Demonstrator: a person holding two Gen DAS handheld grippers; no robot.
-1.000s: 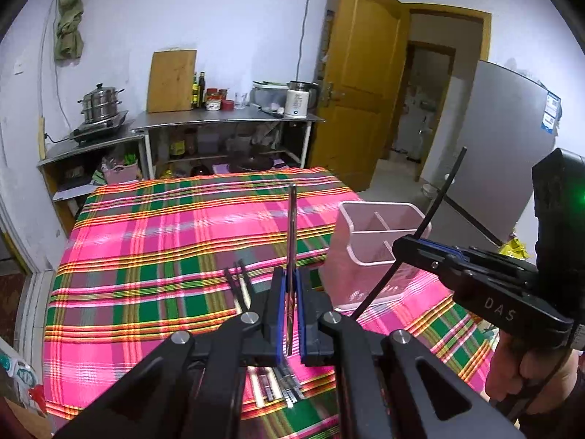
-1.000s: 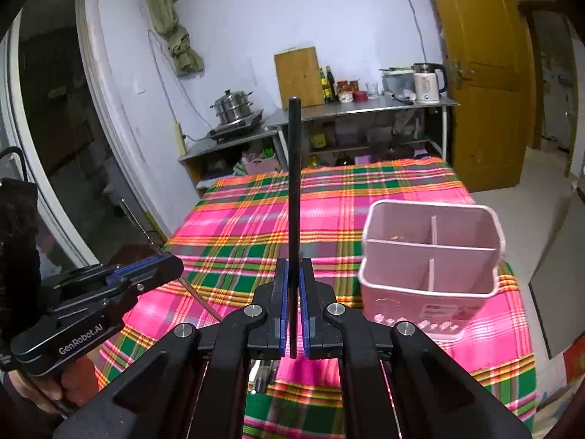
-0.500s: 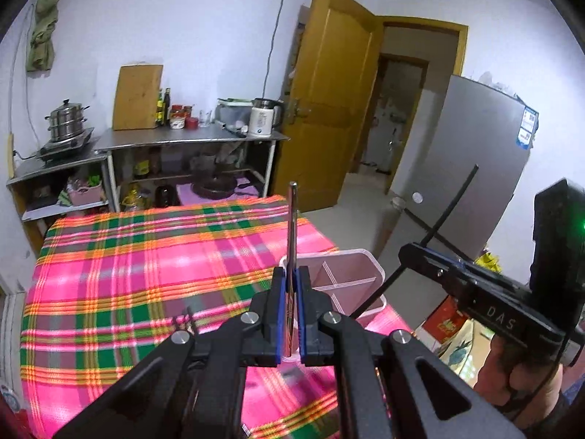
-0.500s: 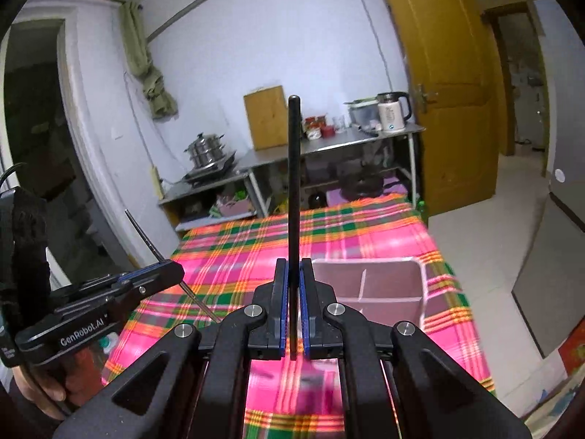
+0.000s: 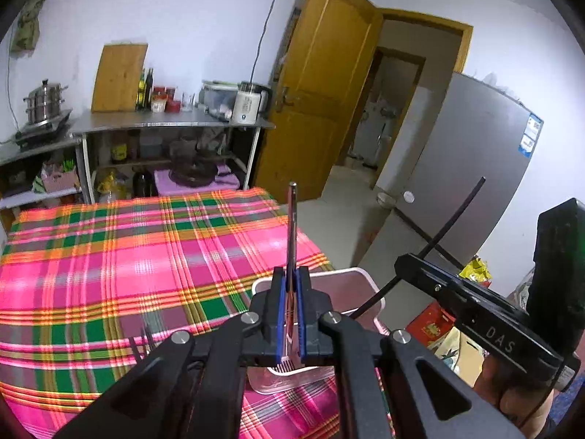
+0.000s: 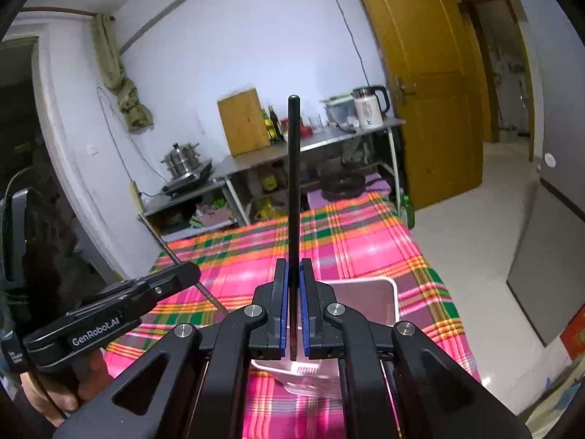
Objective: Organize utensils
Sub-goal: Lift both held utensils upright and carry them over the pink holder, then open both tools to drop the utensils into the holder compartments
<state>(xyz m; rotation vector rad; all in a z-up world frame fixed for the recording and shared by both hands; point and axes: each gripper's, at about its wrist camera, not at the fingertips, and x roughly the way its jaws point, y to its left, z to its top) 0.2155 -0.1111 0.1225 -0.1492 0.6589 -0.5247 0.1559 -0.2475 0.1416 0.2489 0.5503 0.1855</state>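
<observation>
You are pinching a slim metal utensil [image 5: 291, 252] in your left hand-held gripper [image 5: 290, 314], its blue pads pressed against the shaft, and a black-handled utensil [image 6: 293, 190] the same way in your right hand-held gripper [image 6: 292, 311]. Both are standing up out of the jaws. Over the last second you have been carrying both across the plaid-covered bench [image 5: 128, 256], so the pink divided holder [image 6: 369, 292], which sat ahead and to the side, is now lying right under both grippers. That is probably putting you close to the drop into a compartment, though the dividers are hidden behind the jaws now. The left view is showing what the right one is not: forks [image 5: 146, 336] lying on the cloth just left of the jaws, waiting to be sorted. The right view alone is showing the utensil's working end just above the holder's front wall.
</observation>
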